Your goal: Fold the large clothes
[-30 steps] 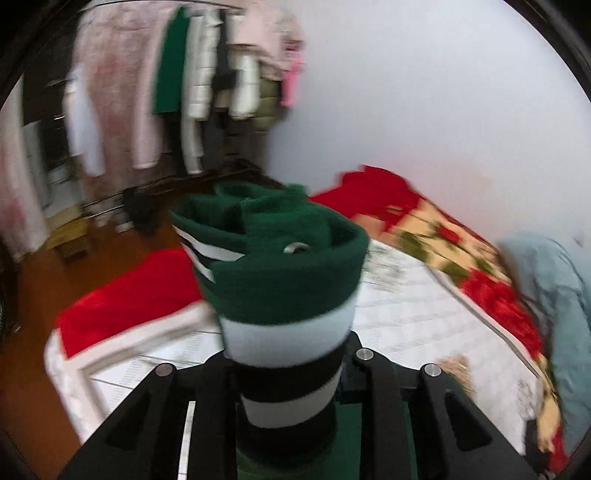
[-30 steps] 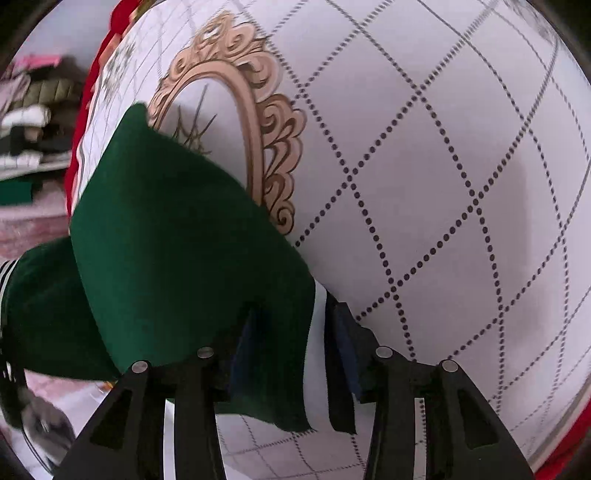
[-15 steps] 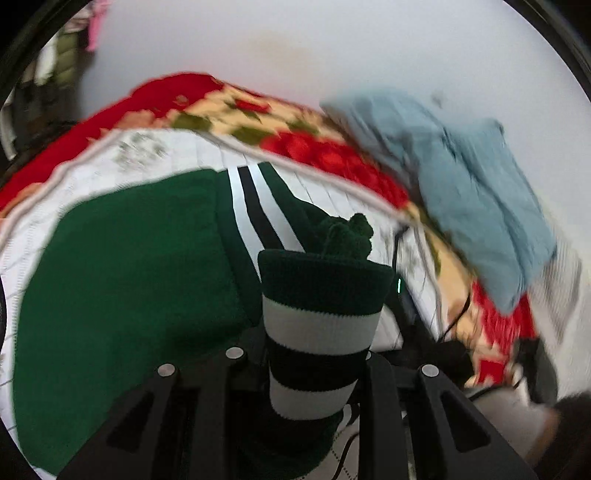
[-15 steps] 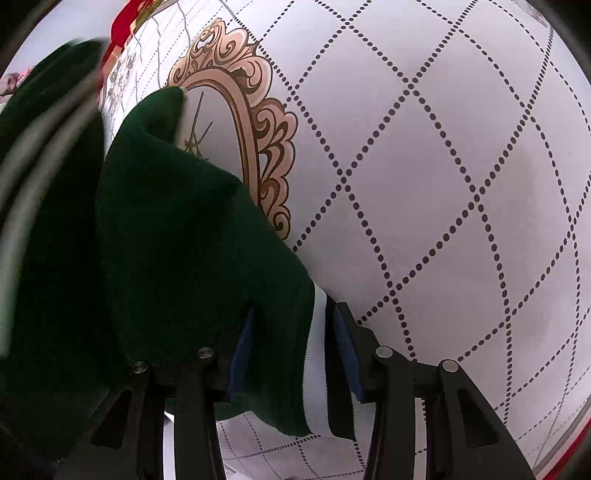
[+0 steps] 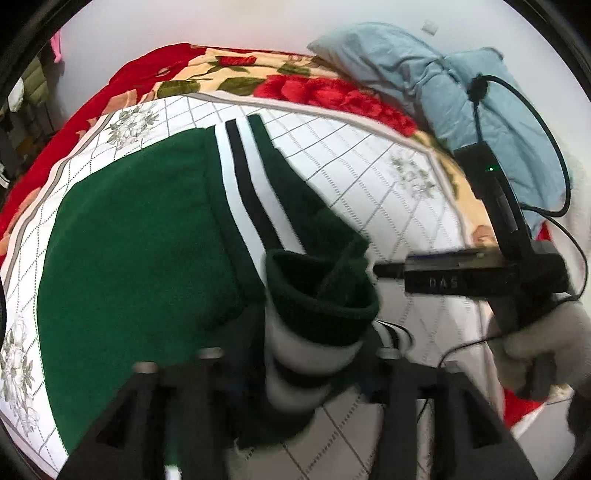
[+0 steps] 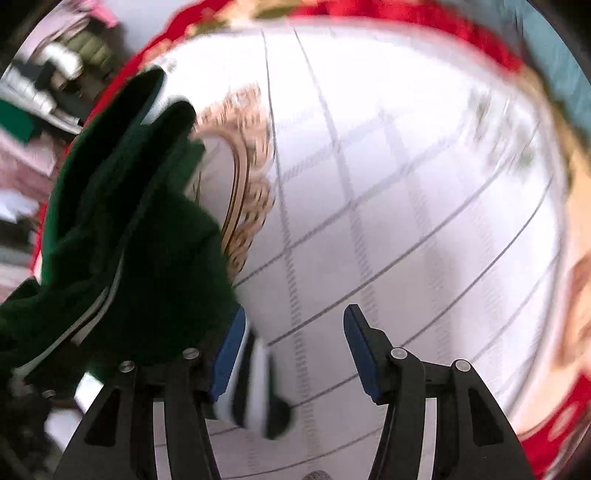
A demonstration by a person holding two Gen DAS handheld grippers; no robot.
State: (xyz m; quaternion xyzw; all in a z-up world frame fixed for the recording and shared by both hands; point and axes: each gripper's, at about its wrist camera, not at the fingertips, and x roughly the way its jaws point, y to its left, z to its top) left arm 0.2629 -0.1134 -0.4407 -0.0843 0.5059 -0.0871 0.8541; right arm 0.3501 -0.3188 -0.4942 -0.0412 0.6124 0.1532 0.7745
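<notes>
The dark green knit sweater with white and black stripes (image 5: 140, 236) lies spread on the white quilted bed (image 5: 369, 177); a pale blue pillow (image 5: 436, 85) sits behind, the right tool (image 5: 391, 271) to its right.

A bed carries a white quilted cover (image 5: 369, 177) with a grid of dotted lines and grey flower prints. Around its edge lies a red blanket (image 5: 317, 90) with roses. A pale blue pillow (image 5: 417, 70) rests against the white wall (image 5: 192, 22). Hanging clothes (image 6: 48, 74) show blurred at the far left.
</notes>
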